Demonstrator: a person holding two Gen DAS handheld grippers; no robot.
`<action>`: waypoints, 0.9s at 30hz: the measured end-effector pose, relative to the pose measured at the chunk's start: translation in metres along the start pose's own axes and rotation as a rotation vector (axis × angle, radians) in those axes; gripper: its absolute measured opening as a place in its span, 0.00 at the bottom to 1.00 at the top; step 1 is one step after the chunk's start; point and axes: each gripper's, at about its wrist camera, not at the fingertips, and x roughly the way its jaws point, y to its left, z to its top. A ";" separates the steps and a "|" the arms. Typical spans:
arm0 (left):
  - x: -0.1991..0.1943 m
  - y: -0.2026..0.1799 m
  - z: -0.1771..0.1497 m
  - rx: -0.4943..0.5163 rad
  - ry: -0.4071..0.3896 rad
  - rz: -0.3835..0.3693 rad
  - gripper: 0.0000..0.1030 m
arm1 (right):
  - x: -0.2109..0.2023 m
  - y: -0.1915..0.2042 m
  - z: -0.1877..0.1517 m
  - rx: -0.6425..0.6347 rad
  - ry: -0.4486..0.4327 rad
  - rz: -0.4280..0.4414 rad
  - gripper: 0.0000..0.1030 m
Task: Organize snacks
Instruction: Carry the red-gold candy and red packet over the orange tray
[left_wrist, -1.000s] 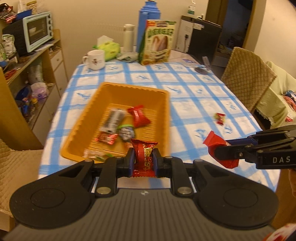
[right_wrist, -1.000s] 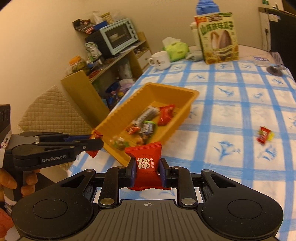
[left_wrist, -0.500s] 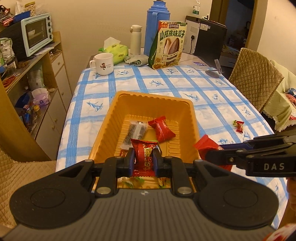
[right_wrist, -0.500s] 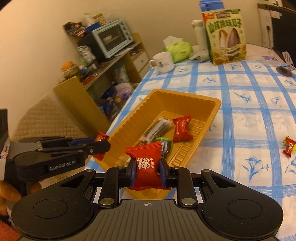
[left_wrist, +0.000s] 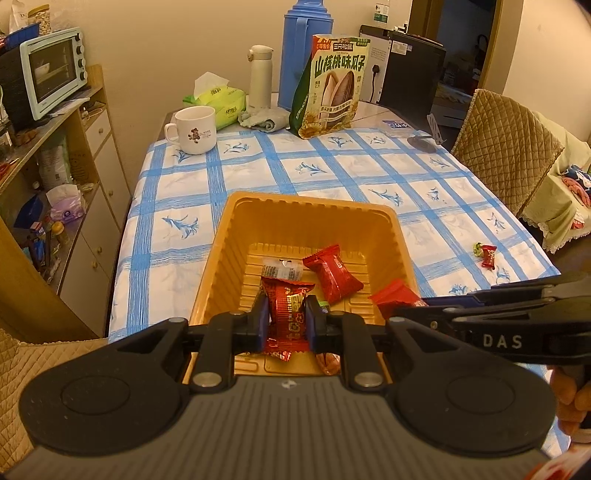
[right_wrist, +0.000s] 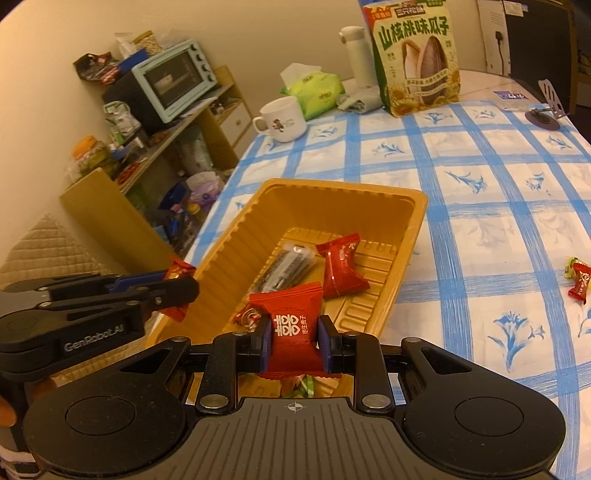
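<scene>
Left of the orange tray (left_wrist: 221, 258), a white mug (left_wrist: 194, 129) is standing on the blue-checked tabletop (left_wrist: 332, 173). Over the tray, the left gripper (left_wrist: 286, 319) jaws are clamping a red foil candy (left_wrist: 288, 306); the right gripper (right_wrist: 293, 341) jaws are pinching a red packet (right_wrist: 291, 328). Behind, a seed bag (left_wrist: 332, 85) is standing. Right of the tray, a loose candy (left_wrist: 487, 254) is lying.

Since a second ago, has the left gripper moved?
Yes. The left gripper with its red candy has come forward over the orange tray.
</scene>
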 end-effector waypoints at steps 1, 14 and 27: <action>0.001 0.001 0.000 -0.001 0.002 -0.001 0.17 | 0.003 0.000 0.000 0.004 0.001 -0.006 0.26; 0.016 0.012 -0.002 -0.016 0.031 -0.009 0.17 | 0.027 -0.007 0.010 0.036 -0.037 -0.048 0.26; 0.021 0.012 -0.004 -0.018 0.050 -0.037 0.18 | 0.024 -0.005 0.007 -0.007 -0.001 -0.029 0.48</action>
